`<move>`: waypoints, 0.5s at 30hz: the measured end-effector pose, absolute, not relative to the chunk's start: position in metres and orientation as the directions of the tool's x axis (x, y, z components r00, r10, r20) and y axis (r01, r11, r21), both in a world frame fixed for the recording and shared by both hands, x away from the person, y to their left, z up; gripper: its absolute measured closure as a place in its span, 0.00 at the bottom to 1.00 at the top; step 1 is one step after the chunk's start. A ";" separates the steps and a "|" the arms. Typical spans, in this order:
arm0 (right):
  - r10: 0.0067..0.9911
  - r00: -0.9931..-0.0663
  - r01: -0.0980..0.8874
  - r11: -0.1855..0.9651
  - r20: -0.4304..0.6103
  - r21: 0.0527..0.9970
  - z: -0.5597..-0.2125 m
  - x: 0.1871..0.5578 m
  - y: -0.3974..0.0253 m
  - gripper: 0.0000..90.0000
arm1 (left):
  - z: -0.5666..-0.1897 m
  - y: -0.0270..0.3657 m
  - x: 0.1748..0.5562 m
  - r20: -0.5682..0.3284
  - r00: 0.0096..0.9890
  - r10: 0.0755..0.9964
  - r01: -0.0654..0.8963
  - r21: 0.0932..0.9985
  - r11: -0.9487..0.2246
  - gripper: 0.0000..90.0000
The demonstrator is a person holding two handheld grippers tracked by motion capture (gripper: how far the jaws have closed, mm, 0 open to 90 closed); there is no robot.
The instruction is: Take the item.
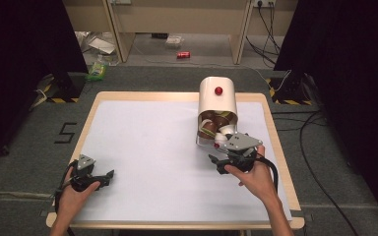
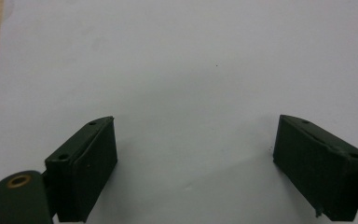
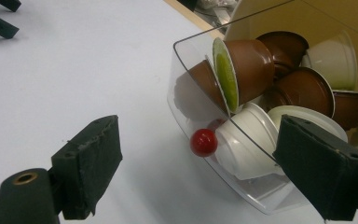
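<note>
Two grippers waiting at the near side of the table (image 1: 128, 128), nothing lifted yet. Left gripper (image 1: 109, 175) resting low on the white top, well apart from the work, jaws standing wide apart over bare surface. Right gripper (image 1: 215, 162) hovering just in front of the capsule dispenser (image 1: 218, 101), jaws likewise spread and gripping nothing. Clear drawer (image 3: 186, 93) hanging open at the dispenser's near end, heaped with brown and white coffee capsules (image 3: 247, 65), all sitting inside. Red knob (image 3: 203, 142) on the drawer front lying between the right gripper's jaws but not touching them. Judging by this: drawer opened, picking a capsule out seemingly about to begin, everything after that remaining.
</note>
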State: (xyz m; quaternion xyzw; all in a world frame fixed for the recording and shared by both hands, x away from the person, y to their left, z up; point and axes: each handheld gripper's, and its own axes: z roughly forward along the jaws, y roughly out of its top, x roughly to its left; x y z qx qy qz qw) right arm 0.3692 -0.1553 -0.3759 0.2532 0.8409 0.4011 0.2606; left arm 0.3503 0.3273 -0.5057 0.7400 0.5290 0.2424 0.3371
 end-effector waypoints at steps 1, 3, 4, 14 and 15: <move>0.633 -0.737 0.217 0.552 -0.235 0.805 -0.376 0.368 -0.155 0.17 | -0.506 0.327 0.350 0.002 0.323 0.947 0.620 0.756 -0.213 0.14; 0.633 -0.736 0.213 0.553 -0.240 0.805 -0.377 0.367 -0.155 0.17 | -0.506 0.328 0.350 0.000 0.323 0.947 0.621 0.754 -0.212 0.14; 0.631 -0.736 0.212 0.559 -0.245 0.802 -0.377 0.366 -0.155 0.17 | -0.506 0.328 0.351 -0.002 0.323 0.946 0.622 0.754 -0.211 0.14; 0.629 -0.734 0.214 0.574 -0.258 0.790 -0.378 0.360 -0.154 0.17 | -0.506 0.327 0.350 0.001 0.323 0.946 0.619 0.756 -0.213 0.14; 0.629 -0.733 0.215 0.574 -0.257 0.790 -0.378 0.359 -0.154 0.17 | -0.506 0.327 0.350 0.001 0.323 0.946 0.619 0.756 -0.213 0.14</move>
